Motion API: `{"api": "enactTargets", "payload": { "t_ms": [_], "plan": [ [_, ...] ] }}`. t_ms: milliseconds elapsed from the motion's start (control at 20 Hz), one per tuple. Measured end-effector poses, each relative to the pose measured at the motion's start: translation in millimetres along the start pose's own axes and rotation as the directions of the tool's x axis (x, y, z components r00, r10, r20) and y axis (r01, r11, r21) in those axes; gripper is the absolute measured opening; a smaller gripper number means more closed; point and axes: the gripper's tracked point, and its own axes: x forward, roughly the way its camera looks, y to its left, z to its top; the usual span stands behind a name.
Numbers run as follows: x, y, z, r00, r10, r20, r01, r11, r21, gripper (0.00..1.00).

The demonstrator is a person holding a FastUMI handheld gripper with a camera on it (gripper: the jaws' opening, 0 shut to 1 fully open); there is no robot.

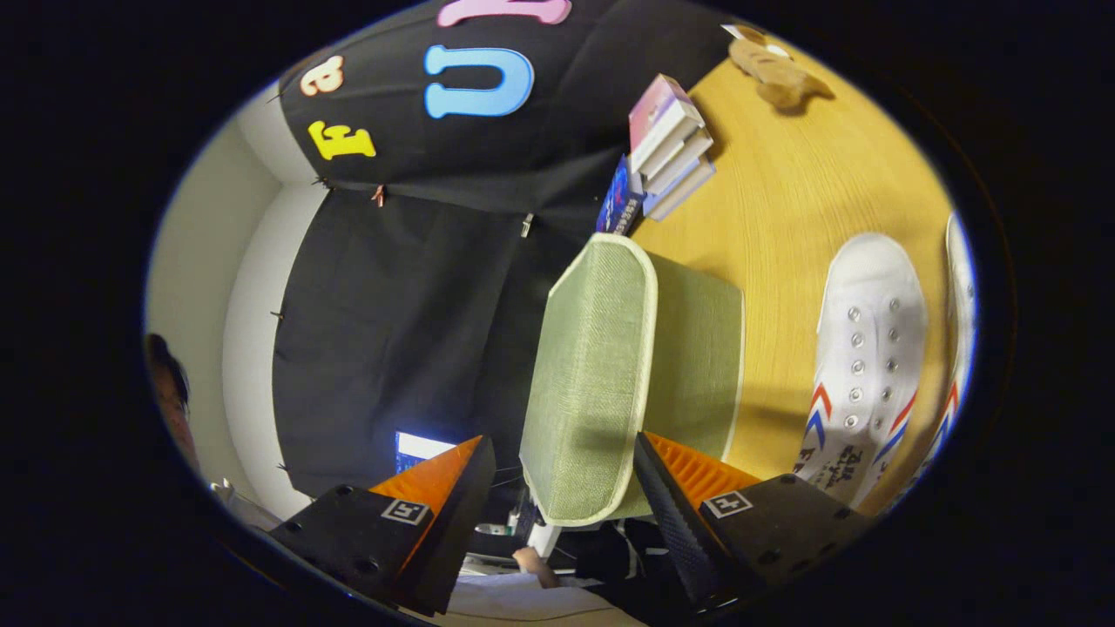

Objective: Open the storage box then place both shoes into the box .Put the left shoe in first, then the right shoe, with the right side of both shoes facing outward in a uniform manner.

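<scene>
I hold the claw [557, 488] wide open, gripping nothing, its fingers flanking the near edge of the green storage box [610, 374], lid seemingly still shut. Both white shoes [867, 366] lie on the surface [784, 200] beside it, unloaded. Books [671, 148] crowd the box's far side.

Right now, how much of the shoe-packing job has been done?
Barely started. The tongs are open around the green storage box, touching nothing I can confirm; whether its lid is open is unclear. Both white shoes lie on the wooden table, still to be packed.
</scene>
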Motion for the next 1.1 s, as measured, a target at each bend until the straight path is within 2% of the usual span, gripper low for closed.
{"api": "enactTargets", "payload": {
  "t_ms": [100,250,500,600,650,700,750,900,1100],
  "plan": [
    [11,-10,-8,0.999,0.028,-0.039,-0.026,0.998,0.05,0.96],
    [24,-29,-23,0.996,0.011,-0.093,-0.005,0.998,0.061,0.96],
    [32,-10,-31,0.983,0.15,-0.105,-0.132,0.978,0.162,0.95],
    [30,-4,-40,0.971,0.204,-0.126,-0.182,0.969,0.17,0.81],
    [31,-6,-46,0.968,0.206,-0.142,-0.182,0.97,0.161,0.61],
    [33,-15,-44,0.975,0.175,-0.139,-0.15,0.974,0.169,0.41],
    [34,-11,-42,0.975,0.184,-0.128,-0.159,0.97,0.182,0.21],
    [30,18,-42,0.968,0.235,-0.089,-0.217,0.961,0.173,0.16],
    [39,54,-37,0.97,0.235,-0.054,-0.229,0.968,0.103,0.16]
  ]
}}
